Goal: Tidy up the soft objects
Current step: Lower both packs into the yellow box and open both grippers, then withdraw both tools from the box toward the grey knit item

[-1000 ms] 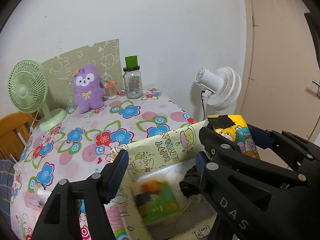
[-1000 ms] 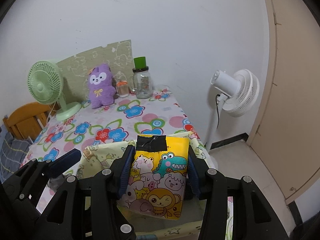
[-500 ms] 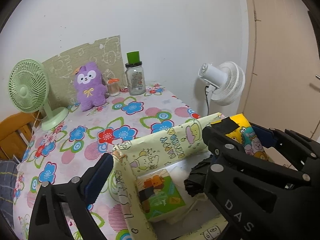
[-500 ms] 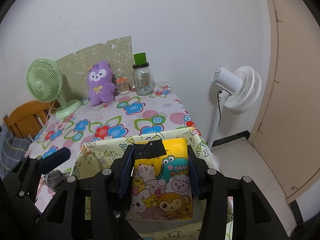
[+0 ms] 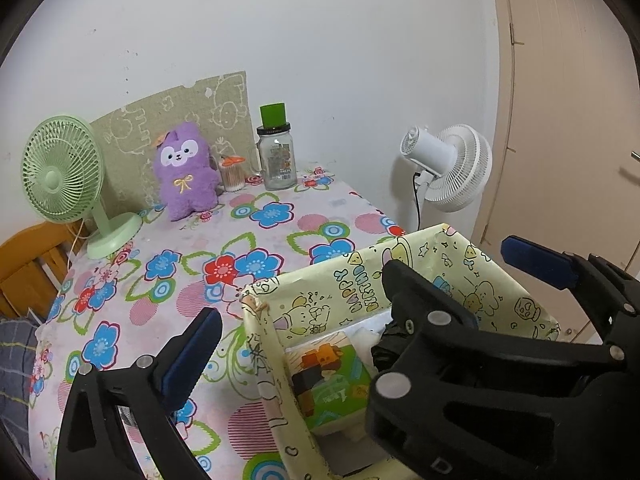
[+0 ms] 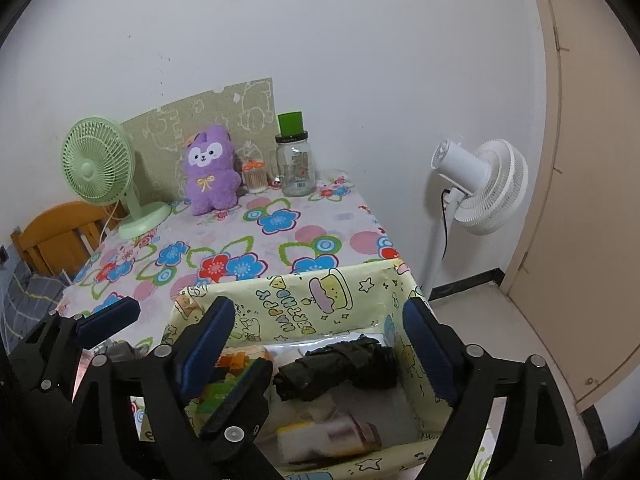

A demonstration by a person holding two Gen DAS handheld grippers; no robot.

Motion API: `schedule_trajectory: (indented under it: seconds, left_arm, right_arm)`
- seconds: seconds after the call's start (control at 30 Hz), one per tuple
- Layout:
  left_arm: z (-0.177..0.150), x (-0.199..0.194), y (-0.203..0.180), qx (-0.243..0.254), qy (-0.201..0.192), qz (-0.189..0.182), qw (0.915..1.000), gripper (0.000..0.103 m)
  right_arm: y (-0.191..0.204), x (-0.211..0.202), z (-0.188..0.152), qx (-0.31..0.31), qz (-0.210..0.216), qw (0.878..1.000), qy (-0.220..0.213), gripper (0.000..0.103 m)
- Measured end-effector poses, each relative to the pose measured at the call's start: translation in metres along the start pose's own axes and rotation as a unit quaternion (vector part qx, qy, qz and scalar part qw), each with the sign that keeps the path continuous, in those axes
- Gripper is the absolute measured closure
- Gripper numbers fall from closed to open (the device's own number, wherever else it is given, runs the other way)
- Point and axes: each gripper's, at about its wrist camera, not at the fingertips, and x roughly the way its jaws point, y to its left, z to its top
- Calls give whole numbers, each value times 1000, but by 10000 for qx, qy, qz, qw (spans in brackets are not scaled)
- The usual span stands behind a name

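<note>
**Both grippers spread over the box**

The right gripper (image 6: 324, 344) hangs wide open and empty above the box (image 6: 320, 300) at the table's near edge. The left gripper (image 5: 304, 312) straddles its left wall — also open, empty. Inside lie a black bundle (image 6: 336, 368) and a green packet (image 5: 332, 376); a purple plush toy (image 6: 210, 172) sits far back.

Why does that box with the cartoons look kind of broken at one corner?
The yellow cartoon box has a frayed, torn near-left corner, where the printed paper peels at the rim. Inside, things lie jumbled: a black crumpled bundle beside a green pack. Nothing looks spilled on the tablecloth.
</note>
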Motion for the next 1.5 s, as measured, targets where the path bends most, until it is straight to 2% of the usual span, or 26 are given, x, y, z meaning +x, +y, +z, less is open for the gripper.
schedule_trajectory:
  seconds: [0.17,0.63,1.5]
  left_arm:
    - [-1,-10,4,17,-85,65,9999,0]
    - [-5,-40,22,-26,-323,242,9992,0]
    - [-24,-88,69,-191,-507,483,9974,0]
  right_arm:
    - [6,-8,0,-27,-31,9999,-94,8]
    - [30,-35,1,-114,22,9995,-304,7]
    - [91,-69,-6,-359,256,9979,-475,4]
